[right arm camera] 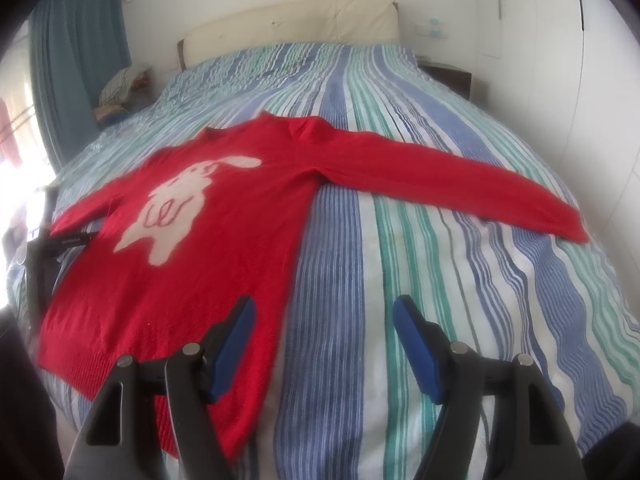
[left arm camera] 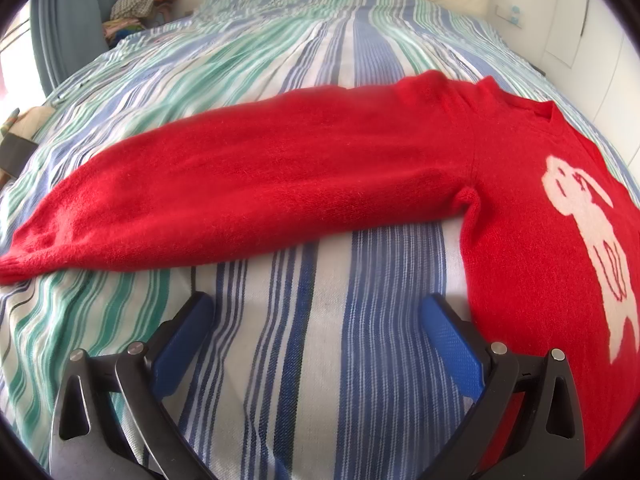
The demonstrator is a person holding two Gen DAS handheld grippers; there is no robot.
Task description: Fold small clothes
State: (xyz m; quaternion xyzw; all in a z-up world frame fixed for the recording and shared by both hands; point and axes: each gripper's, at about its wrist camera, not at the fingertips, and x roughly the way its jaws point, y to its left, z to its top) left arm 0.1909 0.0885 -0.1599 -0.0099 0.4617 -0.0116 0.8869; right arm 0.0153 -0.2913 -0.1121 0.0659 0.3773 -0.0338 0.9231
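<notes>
Red sweater [right arm camera: 224,248] flat on striped bedspread [right arm camera: 400,280], beyond both grippers' open, empty jaws

Red sweater [right arm camera: 224,264], white rabbit motif [right arm camera: 176,208]; bedspread [right arm camera: 400,240] striped blue, green, white; curtain [right arm camera: 76,60] blue.

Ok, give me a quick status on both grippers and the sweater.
Left gripper open, empty. Right gripper open, empty. Red sweater flat on striped bedspread, sleeves spread, unfolded. Nothing in the way.

Striped bed [right arm camera: 440,280] carries a red sweater [right arm camera: 224,240] spread flat, sleeves out
</notes>
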